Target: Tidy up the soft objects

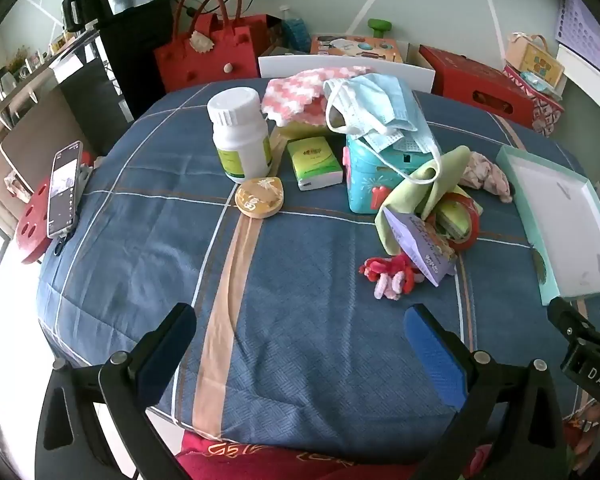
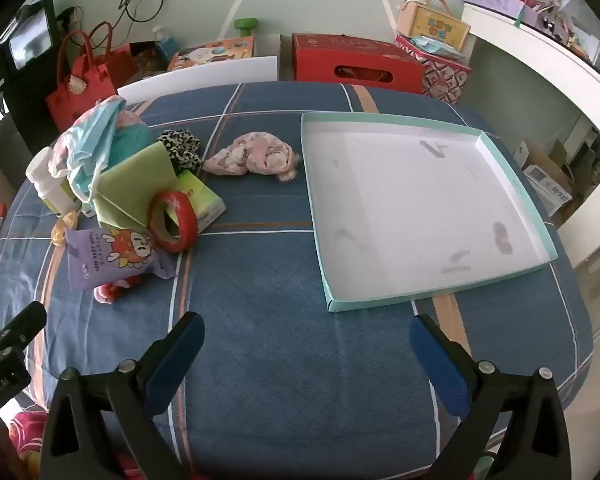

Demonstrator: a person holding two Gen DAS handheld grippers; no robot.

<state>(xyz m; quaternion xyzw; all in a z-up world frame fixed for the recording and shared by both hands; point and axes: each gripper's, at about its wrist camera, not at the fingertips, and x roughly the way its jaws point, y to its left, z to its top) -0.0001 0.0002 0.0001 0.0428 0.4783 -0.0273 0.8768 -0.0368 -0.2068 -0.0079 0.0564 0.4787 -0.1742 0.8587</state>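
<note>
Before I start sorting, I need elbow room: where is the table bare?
Bare cloth lies in front of both grippers, between the purple wipes pack and the tray. The tray's floor holds nothing. Crowded: the pile around the teal box and tape roll.

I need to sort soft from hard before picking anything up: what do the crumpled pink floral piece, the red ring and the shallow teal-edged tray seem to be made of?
Crumpled pink floral piece: thin cloth, judging by its limp folds. Red ring: looks like a tape roll, glossy outside, brown cardboard core. Shallow teal-edged tray: probably matte cardboard, with thin folded walls and scuffs.
</note>
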